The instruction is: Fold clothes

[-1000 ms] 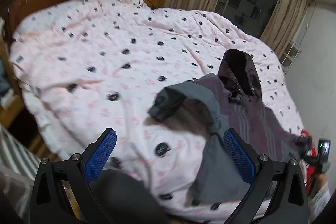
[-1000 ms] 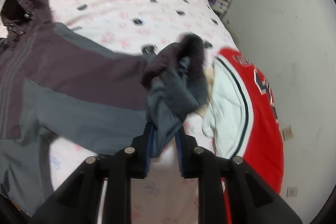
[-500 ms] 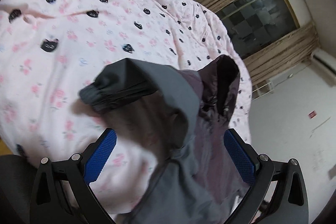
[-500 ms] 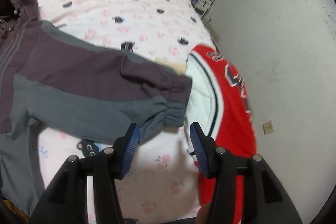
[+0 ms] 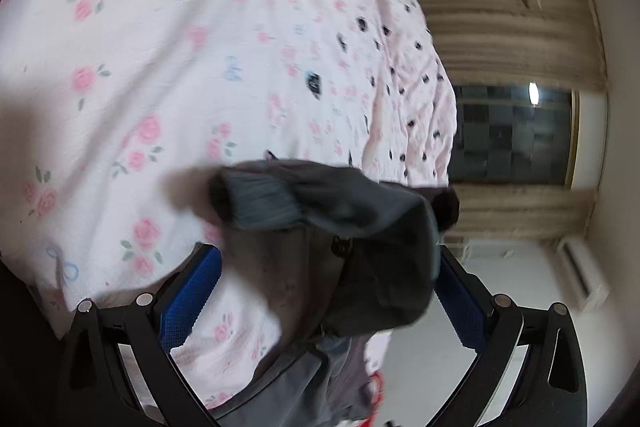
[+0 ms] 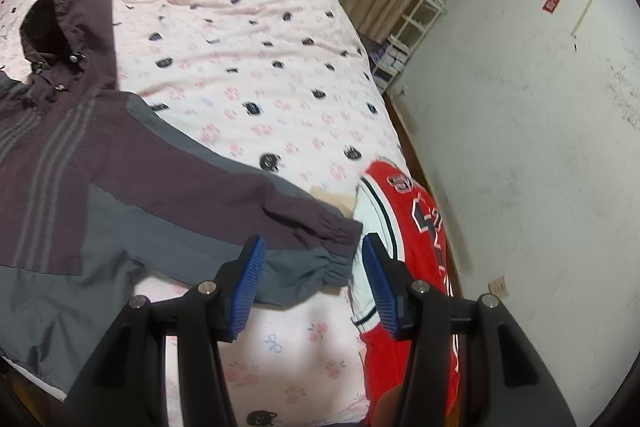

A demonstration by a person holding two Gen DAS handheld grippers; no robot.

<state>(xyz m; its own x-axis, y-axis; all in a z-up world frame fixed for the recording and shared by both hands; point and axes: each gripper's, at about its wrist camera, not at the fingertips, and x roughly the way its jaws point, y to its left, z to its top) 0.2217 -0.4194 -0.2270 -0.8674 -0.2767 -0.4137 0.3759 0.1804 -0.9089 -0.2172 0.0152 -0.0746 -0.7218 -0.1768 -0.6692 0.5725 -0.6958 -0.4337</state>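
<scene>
Right wrist: gripper [image 6: 312, 281] wider, sleeve [image 6: 224, 223] released.

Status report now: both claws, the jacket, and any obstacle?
Both claws open: left claw, right claw. Hooded jacket spread on the bed, sleeve cuff beside right claw. Red jersey adjoins cuff.

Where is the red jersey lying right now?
In the right wrist view, the red jersey lies at the bed's right edge beside the wall, next to the jacket's sleeve cuff.

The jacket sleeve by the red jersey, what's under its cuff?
Under the jacket sleeve's cuff shows the pink floral quilt, plus a tan corner poking out beside the red jersey. What that tan piece is, and how far it runs beneath, is covered by the sleeve.
</scene>
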